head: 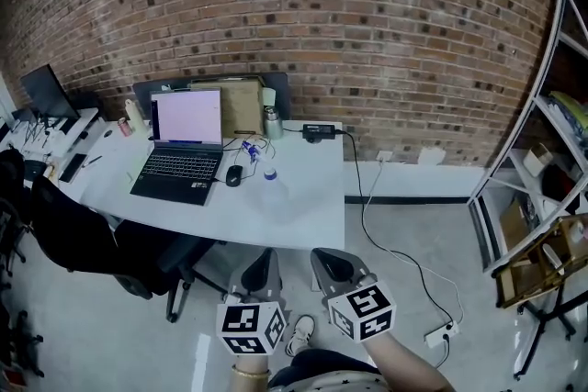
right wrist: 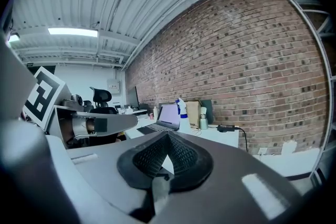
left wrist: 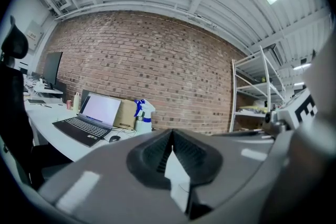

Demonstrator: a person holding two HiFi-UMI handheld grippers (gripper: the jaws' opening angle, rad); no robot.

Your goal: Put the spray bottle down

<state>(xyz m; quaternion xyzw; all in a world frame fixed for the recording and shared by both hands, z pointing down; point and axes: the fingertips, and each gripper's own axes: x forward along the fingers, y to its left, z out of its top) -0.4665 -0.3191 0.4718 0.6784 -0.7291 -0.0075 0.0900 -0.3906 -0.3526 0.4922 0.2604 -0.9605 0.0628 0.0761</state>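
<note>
The spray bottle (head: 269, 182), clear with a blue trigger head, stands upright on the white table (head: 303, 216), right of the laptop. It also shows far ahead as the spray bottle (left wrist: 143, 115) in the left gripper view and the spray bottle (right wrist: 182, 112) in the right gripper view. My left gripper (head: 266, 255) and right gripper (head: 322, 255) hover side by side over the floor, short of the table's near edge. Both point at the table. The left gripper (left wrist: 171, 131) and the right gripper (right wrist: 168, 135) each have their jaws shut together with nothing between them.
An open laptop (head: 184, 142), a mouse (head: 233, 175), a cardboard box (head: 241, 106) and a flask (head: 272, 122) share the table. A black office chair (head: 110, 243) stands at its left. A cable (head: 404, 262) runs across the floor to a power strip (head: 441, 332). Metal shelving (head: 542, 151) stands at the right.
</note>
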